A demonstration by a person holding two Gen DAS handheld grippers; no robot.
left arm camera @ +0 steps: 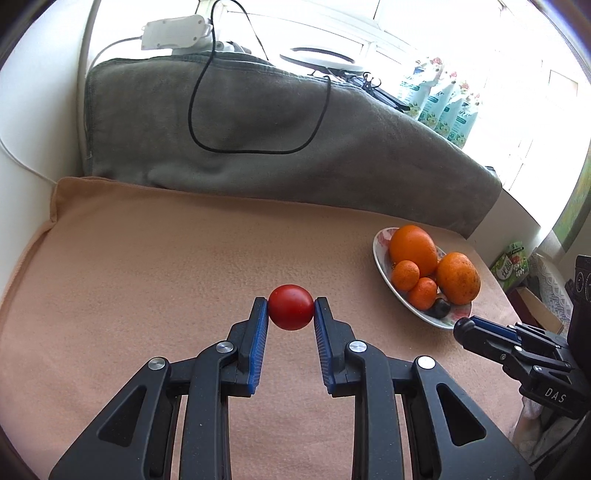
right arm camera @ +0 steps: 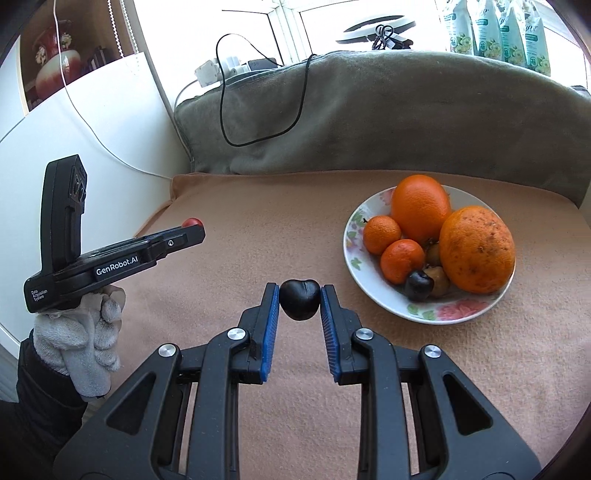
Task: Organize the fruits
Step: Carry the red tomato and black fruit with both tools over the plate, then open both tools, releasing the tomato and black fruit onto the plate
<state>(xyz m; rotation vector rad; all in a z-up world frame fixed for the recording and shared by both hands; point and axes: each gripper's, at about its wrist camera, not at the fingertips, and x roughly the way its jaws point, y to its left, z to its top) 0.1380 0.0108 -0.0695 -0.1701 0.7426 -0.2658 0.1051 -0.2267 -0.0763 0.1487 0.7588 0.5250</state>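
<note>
My left gripper (left arm camera: 290,307) is shut on a small red tomato (left arm camera: 290,306), held above the peach cloth. My right gripper (right arm camera: 299,299) is shut on a dark, near-black small fruit (right arm camera: 299,298). A flowered plate (right arm camera: 436,314) lies to the right of both grippers, with two large oranges (right arm camera: 420,206), two small mandarins (right arm camera: 402,260), a dark fruit (right arm camera: 418,284) and brownish small fruits on it. In the right wrist view the left gripper (right arm camera: 194,230) shows at the left with the tomato (right arm camera: 192,222) at its tip. In the left wrist view the right gripper's fingers (left arm camera: 466,328) reach in beside the plate (left arm camera: 380,258).
A peach cloth (left arm camera: 166,266) covers the work surface. A grey blanket (left arm camera: 258,140) with a looped black cable (left arm camera: 258,149) rises behind it. White wall at the left. Bags (right arm camera: 495,33) and a ring light (right arm camera: 376,24) stand on the sill. A gloved hand (right arm camera: 85,332) holds the left gripper.
</note>
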